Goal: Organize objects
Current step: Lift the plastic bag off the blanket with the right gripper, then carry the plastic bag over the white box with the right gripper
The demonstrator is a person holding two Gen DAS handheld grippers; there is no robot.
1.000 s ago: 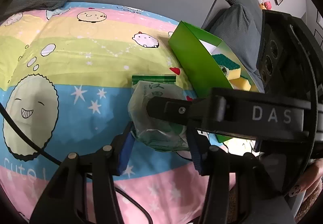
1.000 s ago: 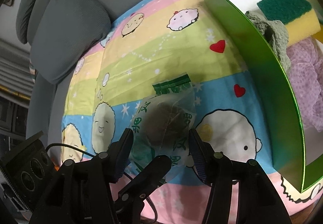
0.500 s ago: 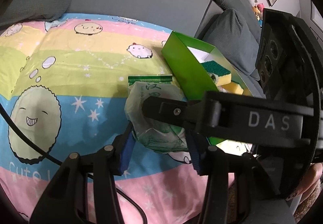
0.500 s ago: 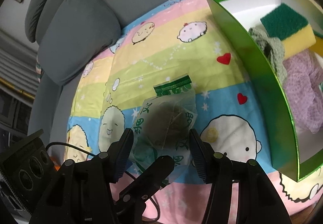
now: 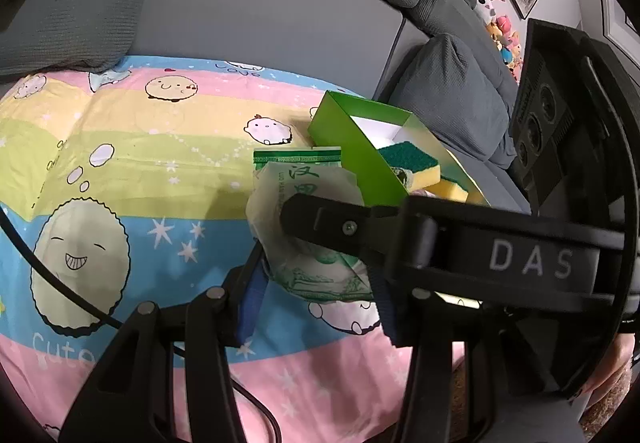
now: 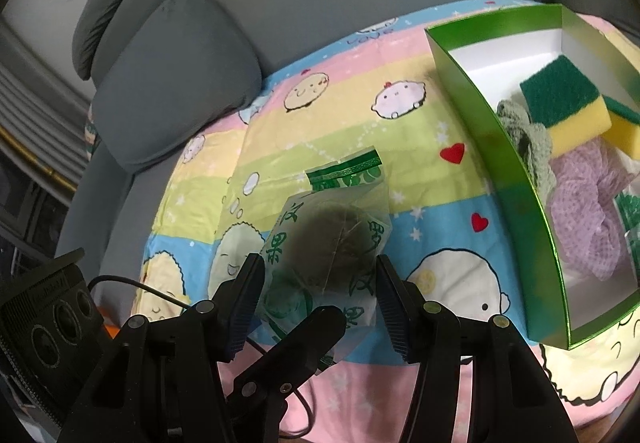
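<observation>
A clear packet with green print and a dark lump inside [image 5: 304,203] [image 6: 332,227] hangs above the cartoon blanket [image 5: 140,147] [image 6: 344,123]. My left gripper [image 5: 316,303] is shut on its lower part, blue pads against both sides. My right gripper [image 6: 318,303] is shut on the same packet from the other side. One right finger [image 5: 340,227] crosses the packet in the left wrist view, and one left finger [image 6: 304,331] reaches under it in the right wrist view. The green box [image 5: 352,135] [image 6: 500,147] stands just right of the packet.
The box holds green-and-yellow sponges [image 5: 408,159] [image 6: 560,91], a grey-green cloth [image 6: 528,139], a purple dotted cloth [image 6: 580,203] and another printed packet [image 6: 628,203]. Grey sofa cushions [image 6: 172,83] ring the blanket. A black cable [image 5: 60,283] trails over it.
Both grippers have risen with the packet held between them, so the blanket and the green box look smaller and farther below. Neither grip has altered.
</observation>
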